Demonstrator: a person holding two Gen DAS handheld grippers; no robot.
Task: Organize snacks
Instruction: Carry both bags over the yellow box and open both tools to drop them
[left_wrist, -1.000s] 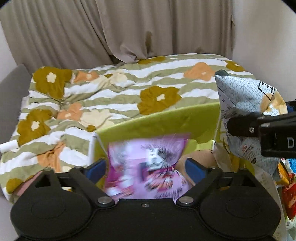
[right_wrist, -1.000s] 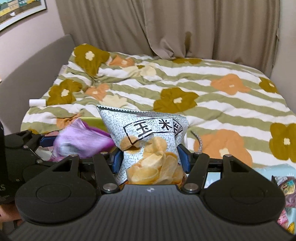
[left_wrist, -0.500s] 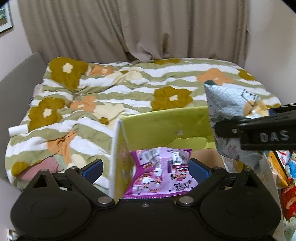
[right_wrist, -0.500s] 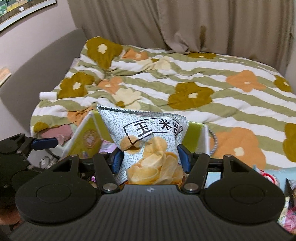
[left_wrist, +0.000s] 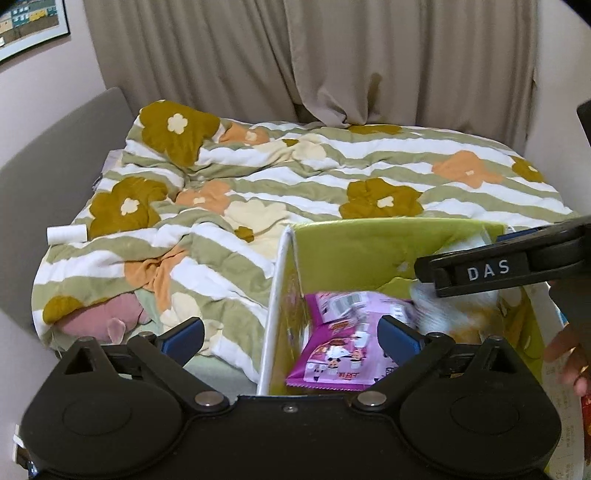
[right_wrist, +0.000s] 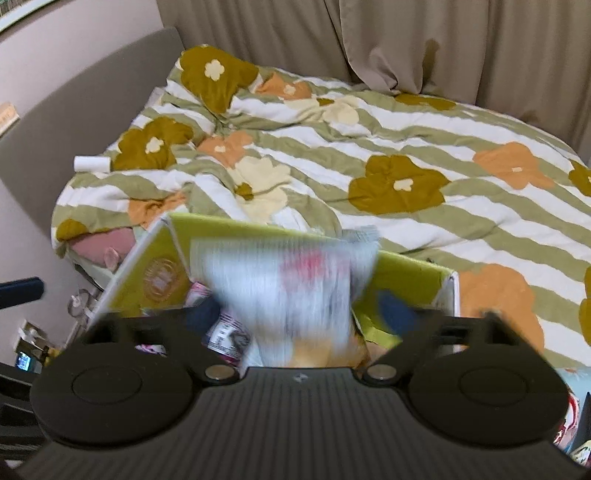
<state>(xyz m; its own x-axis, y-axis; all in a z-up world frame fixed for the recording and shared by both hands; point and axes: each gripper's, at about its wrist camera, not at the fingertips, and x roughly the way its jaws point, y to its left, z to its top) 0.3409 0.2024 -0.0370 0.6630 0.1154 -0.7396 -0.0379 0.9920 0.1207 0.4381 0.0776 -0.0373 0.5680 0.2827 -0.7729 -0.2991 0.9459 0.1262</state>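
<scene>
blurred chip bag (right_wrist: 288, 291), seemingly loose, right view; purple packet (left_wrist: 347, 350) sharp, left

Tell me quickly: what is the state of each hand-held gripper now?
Left hand-held gripper: open, holding nothing.
Right hand-held gripper: open, jaws just opened; the blurred chip bag is between them, released.

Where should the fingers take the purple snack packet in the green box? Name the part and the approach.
Grip the purple snack packet by its crimped near edge, coming from above through the green box's open top: it lies tilted against the left wall, so its flat faces are hard to pinch.
</scene>
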